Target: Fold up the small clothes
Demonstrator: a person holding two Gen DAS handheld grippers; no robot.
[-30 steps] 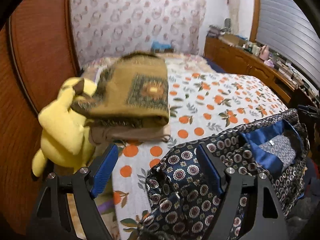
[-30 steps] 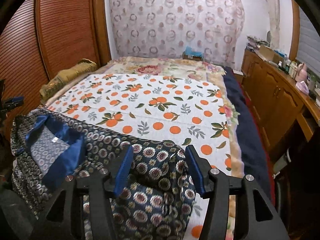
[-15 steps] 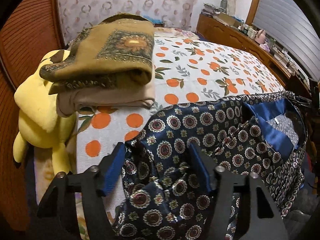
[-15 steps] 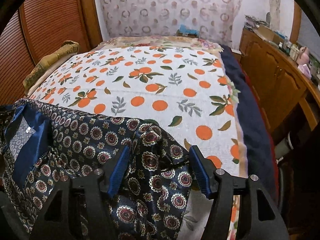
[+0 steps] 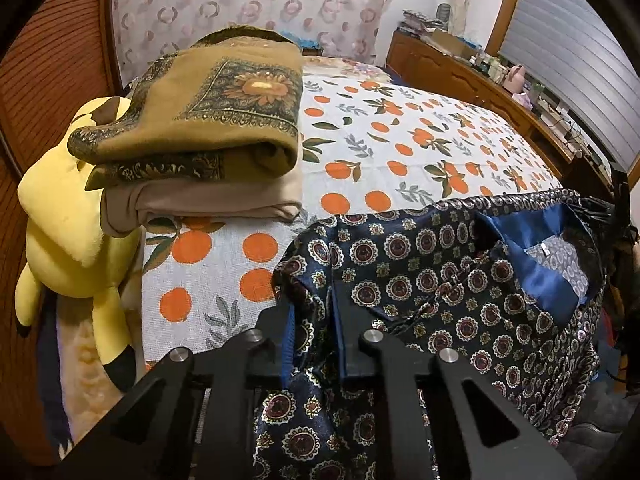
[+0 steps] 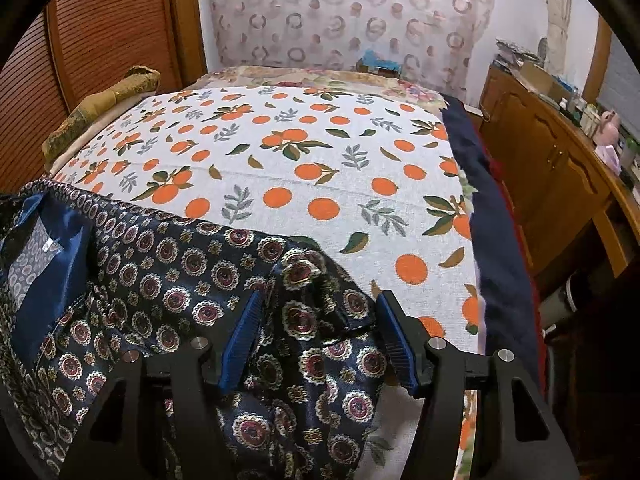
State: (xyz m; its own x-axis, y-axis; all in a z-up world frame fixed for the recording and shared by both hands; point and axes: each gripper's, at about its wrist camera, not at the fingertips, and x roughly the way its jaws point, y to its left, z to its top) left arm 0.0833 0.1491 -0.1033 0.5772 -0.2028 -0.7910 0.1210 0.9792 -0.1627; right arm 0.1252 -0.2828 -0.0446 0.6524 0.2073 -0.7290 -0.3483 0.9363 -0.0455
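A dark navy garment [image 5: 440,264] with round medallion print and a blue lining [image 5: 532,264] lies spread across the near edge of the bed. My left gripper [image 5: 314,320] is at its left corner, jaws closing, with a raised fold of the cloth pinched between the blue pads. In the right wrist view the same garment [image 6: 160,280] fills the lower left. My right gripper [image 6: 320,320] straddles its bunched right corner. Its jaws stand wide and are closing slightly, and the pads do not press the cloth.
The bed wears a white cover with orange fruit print [image 6: 300,160]. A folded brown blanket stack [image 5: 208,120] and a yellow plush toy [image 5: 68,232] sit at the left edge. A wooden cabinet [image 6: 540,168] runs along the right, and a wooden wardrobe [image 6: 100,40] along the left.
Both grippers have come down onto the garment's near corners. The left jaws went from wide apart to nearly together around a fold of cloth. The right jaws stayed about as wide.
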